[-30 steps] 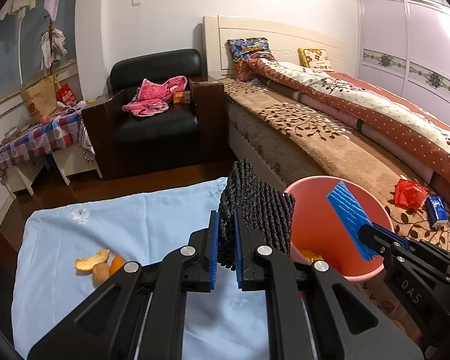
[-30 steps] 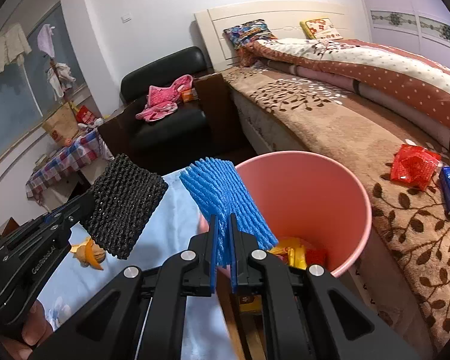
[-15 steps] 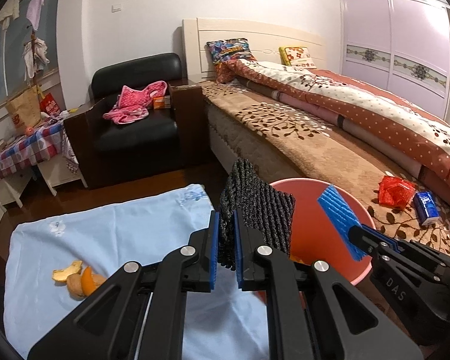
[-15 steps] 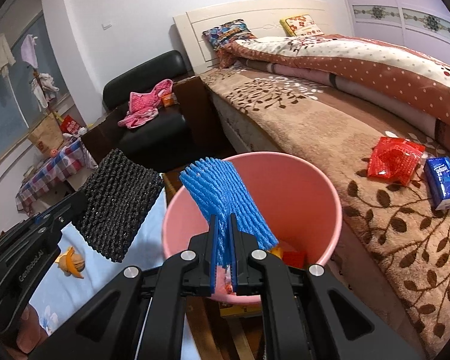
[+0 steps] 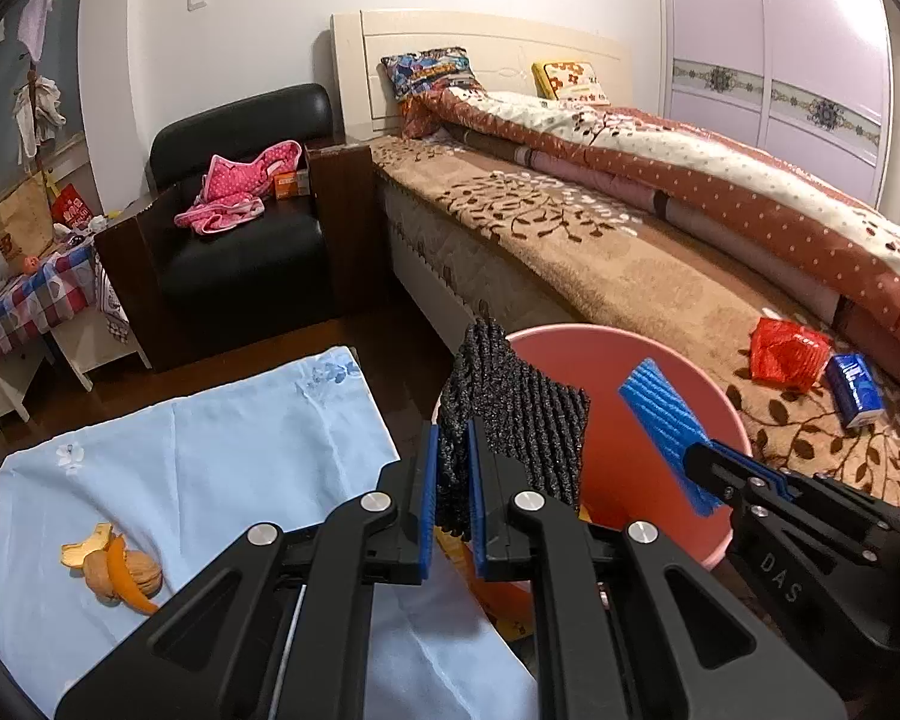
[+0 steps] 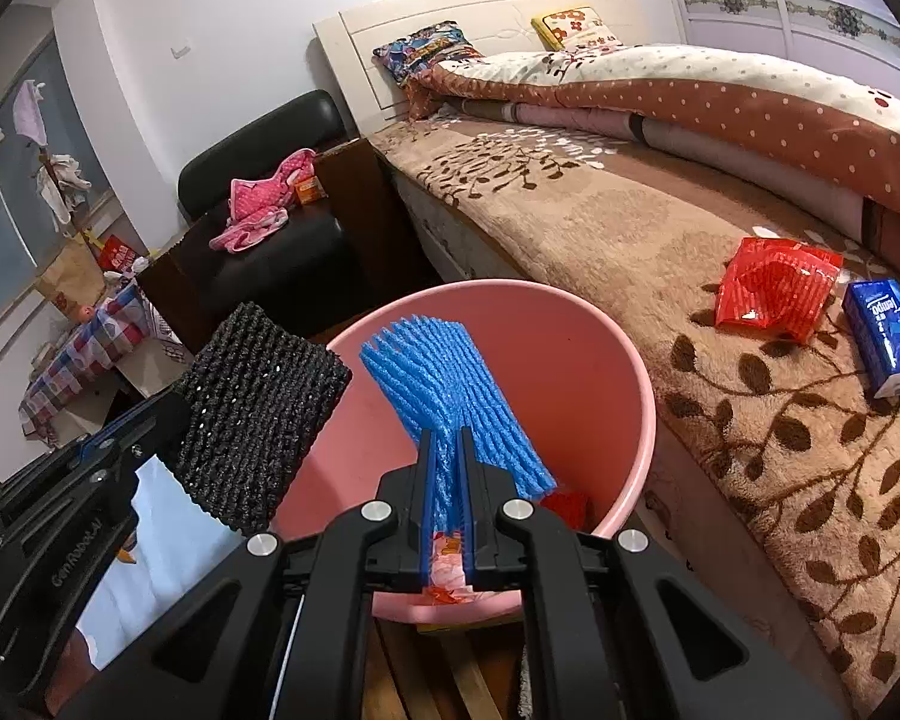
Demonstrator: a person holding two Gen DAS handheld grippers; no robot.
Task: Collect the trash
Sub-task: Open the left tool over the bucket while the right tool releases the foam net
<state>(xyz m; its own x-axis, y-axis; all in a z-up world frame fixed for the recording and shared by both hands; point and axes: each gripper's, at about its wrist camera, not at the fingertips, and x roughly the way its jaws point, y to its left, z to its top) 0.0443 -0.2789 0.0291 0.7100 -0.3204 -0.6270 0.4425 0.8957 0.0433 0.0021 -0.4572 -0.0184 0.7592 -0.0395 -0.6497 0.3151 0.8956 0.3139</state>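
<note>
- Our left gripper [image 5: 451, 468] is clamped on the near edge of a black foam net sleeve [image 5: 522, 420]; the blue pads pinch it narrow and the rest stands up free, over the left rim of the pink bucket [image 5: 714, 396].
- Our right gripper [image 6: 446, 468] is closed tight on a blue foam net sleeve [image 6: 450, 384], which fans out above the bucket's open mouth.
- We judge both sleeves very light, soft and springy. They squash flat between the pads yet hold their shape above them, so an edge pinch like these is enough; nothing here is fragile or slippery. Being so light, they may cling to the pads or drift when let go, so we would release well inside the rim.
- The bucket sits between the pale blue cloth [image 5: 210, 450] on the left and the bed on the right.
- The left view alone shows trash remaining on that cloth: orange peel and what looks like a walnut [image 5: 120, 570] at its near left.
- The right view alone looks down into the bucket, where red and orange scraps [image 6: 567, 507] lie at the bottom, and it shows the blue sleeve fully over the opening.
- Both views show a red wrapper [image 6: 774, 291] and a blue tissue pack [image 6: 888, 339] on the brown bed cover, far right of the bucket; the right view gives them clearer.
</note>
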